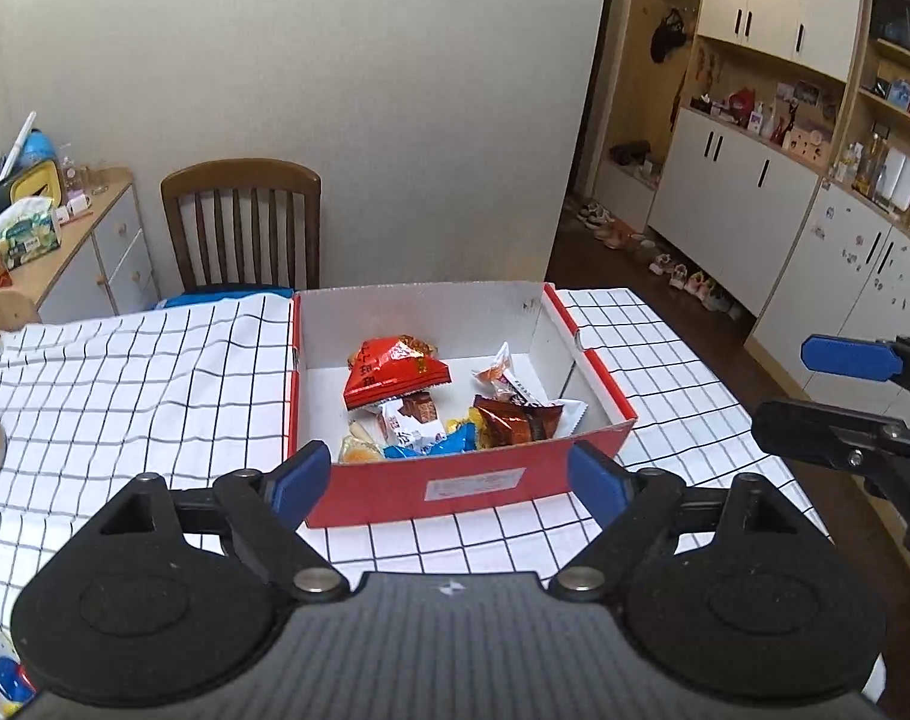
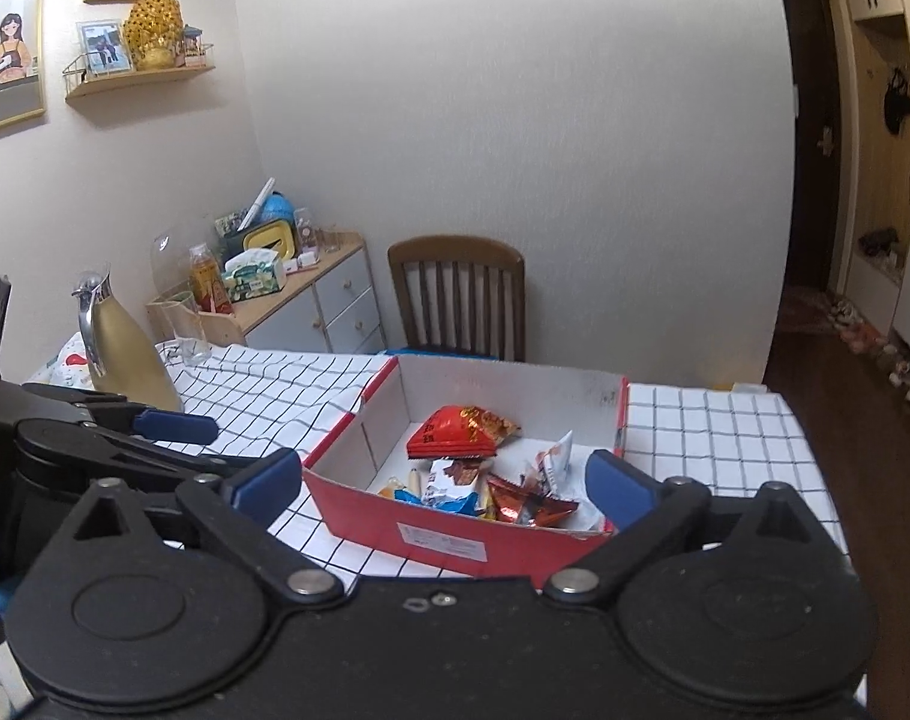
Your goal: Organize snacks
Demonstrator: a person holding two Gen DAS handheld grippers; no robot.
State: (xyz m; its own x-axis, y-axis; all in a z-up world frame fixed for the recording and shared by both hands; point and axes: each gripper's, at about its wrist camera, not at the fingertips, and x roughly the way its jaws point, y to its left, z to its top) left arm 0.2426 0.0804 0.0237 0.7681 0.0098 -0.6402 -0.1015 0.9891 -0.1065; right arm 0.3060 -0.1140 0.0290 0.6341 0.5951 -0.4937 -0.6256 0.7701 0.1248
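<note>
Snacks point(image 1: 449, 414) are lying heaped inside the red box point(image 1: 472, 486), centre of both views, box sitting on the checked tablecloth point(image 1: 155, 372). A red packet point(image 1: 395, 372) is resting on top of the pile toward the back; a brown packet point(image 1: 514, 423) is lying at the near right corner. Left gripper point(image 1: 452, 480) is hovering at the box's near wall, jaws spread wide, nothing between the pads. Right gripper point(image 2: 449, 480) is likewise gaping fully, gripping nothing. A wooden chair point(image 1: 242, 222) is standing behind the table
</note>
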